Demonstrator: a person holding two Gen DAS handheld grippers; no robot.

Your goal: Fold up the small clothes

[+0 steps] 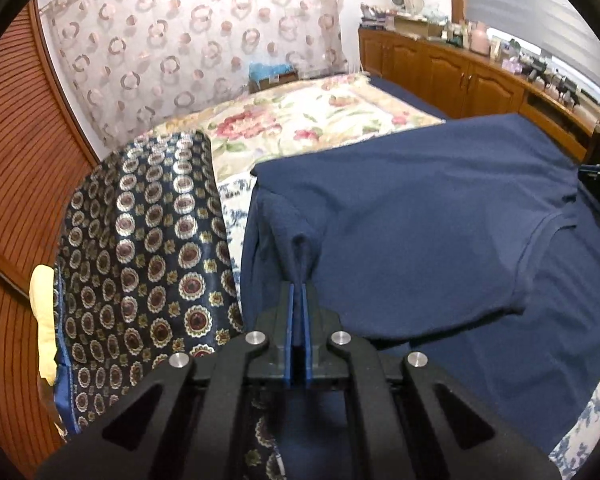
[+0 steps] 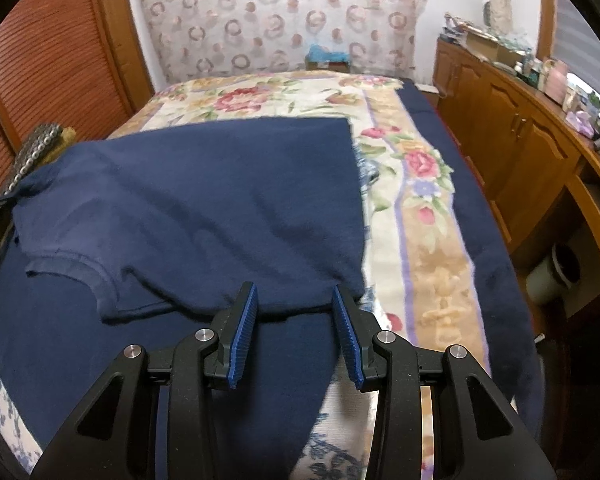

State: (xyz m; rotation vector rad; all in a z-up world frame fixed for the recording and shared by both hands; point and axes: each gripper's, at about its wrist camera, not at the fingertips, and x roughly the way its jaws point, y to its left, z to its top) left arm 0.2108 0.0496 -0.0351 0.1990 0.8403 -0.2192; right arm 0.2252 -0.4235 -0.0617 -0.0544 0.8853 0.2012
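Left wrist view: your left tongs [image 1: 299,286] are clamped on a pinch of the navy shirt [image 1: 420,216], which lies spread on the bed [image 1: 320,120] from 12 to 3 o'clock of the tips. Right wrist view: your right tongs [image 2: 294,300] stand open astride the shirt's near edge, gripping nothing. Likely the grasp step of a fold; next, close the right, then lift both together.
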